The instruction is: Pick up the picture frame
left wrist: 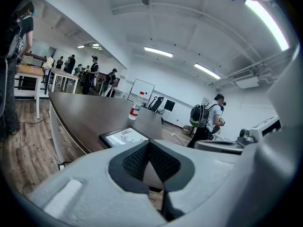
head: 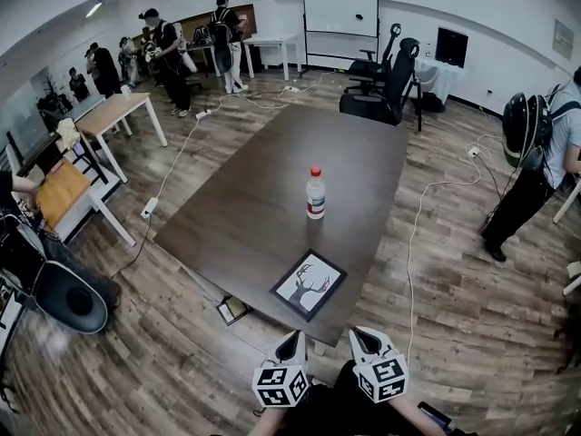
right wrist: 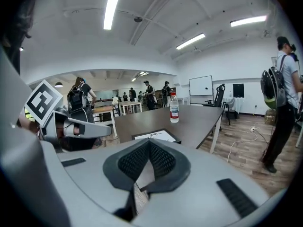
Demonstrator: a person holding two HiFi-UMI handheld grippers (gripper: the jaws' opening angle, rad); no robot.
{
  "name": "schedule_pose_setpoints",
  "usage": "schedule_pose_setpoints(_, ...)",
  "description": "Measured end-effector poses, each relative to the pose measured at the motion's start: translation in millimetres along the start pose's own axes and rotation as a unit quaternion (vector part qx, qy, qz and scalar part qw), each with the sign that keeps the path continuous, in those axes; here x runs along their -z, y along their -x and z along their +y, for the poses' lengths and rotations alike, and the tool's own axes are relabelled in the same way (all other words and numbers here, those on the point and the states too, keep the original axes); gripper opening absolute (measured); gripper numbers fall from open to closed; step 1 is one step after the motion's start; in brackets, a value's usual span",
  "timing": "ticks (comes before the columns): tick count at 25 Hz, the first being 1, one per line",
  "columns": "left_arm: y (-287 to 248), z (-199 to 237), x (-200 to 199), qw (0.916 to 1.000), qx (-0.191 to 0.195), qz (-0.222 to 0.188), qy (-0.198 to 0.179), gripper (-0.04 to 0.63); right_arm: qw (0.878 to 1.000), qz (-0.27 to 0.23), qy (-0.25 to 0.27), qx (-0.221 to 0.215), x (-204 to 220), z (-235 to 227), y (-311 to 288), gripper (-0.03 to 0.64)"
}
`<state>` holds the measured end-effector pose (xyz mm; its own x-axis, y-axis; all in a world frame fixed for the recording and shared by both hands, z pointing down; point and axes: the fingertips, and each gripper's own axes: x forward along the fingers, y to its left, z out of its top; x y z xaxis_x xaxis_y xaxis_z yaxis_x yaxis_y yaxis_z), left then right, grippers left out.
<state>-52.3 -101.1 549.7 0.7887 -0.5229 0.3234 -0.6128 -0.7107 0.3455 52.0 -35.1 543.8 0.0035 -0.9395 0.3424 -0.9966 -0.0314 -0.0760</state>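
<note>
Bottle (head: 315, 193) stands beyond the picture frame (head: 309, 284) on the table (head: 236, 212); left tongs (head: 292, 336) and right tongs (head: 363, 334) clenched, empty.

Head view steeply down; gripper views low toward picture frame (head: 309, 285)

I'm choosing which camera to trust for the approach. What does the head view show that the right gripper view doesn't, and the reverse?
Head view only: the right gripper from above, beside the left gripper, short of the table; a floor box. Right gripper view only: its jaws closed on nothing; ceiling lights. Both: the picture frame lying flat, the water bottle beyond it.
</note>
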Motion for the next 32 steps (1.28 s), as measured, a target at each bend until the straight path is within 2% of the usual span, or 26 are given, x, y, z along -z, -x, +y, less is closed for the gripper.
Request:
schedule_pose_setpoints(6, -13, 20, -3, 0.9996, -0.029, 0.006, -0.002, 0.009, 0.999, 0.007, -0.031, -0.01, 9, -13, -23, 0.006)
schedule_pose_setpoints(11, -31, 44, -9, 0.9966, -0.079, 0.003, 0.023, 0.009, 0.999, 0.02, -0.027, -0.039, 2, -35, -62, 0.006)
schedule_pose_setpoints(15, -53, 62, -21, 0.9908, -0.127, -0.003, 0.048, 0.009, 0.997, 0.027, -0.015, -0.069, -18, -61, -102, 0.006)
schedule_pose_setpoints(21, -95, 74, -25, 0.9824, -0.165, 0.021, 0.085, 0.009, 0.994, 0.053, -0.013, -0.093, -34, -106, -161, 0.006)
schedule_pose_setpoints(24, -109, 86, -21, 0.9727, -0.203, 0.037, 0.107, 0.009, 0.991, 0.071, -0.001, -0.109, -37, -116, -188, 0.006)
schedule_pose_setpoints(28, -120, 103, -8, 0.9541, -0.26, 0.065, 0.133, 0.011, 0.985, 0.1, 0.024, -0.136, -36, -120, -217, 0.006)
schedule_pose_setpoints(32, -129, 110, -1, 0.9385, -0.285, 0.067, 0.184, 0.011, 0.977, 0.135, 0.042, -0.158, -27, -122, -241, 0.006)
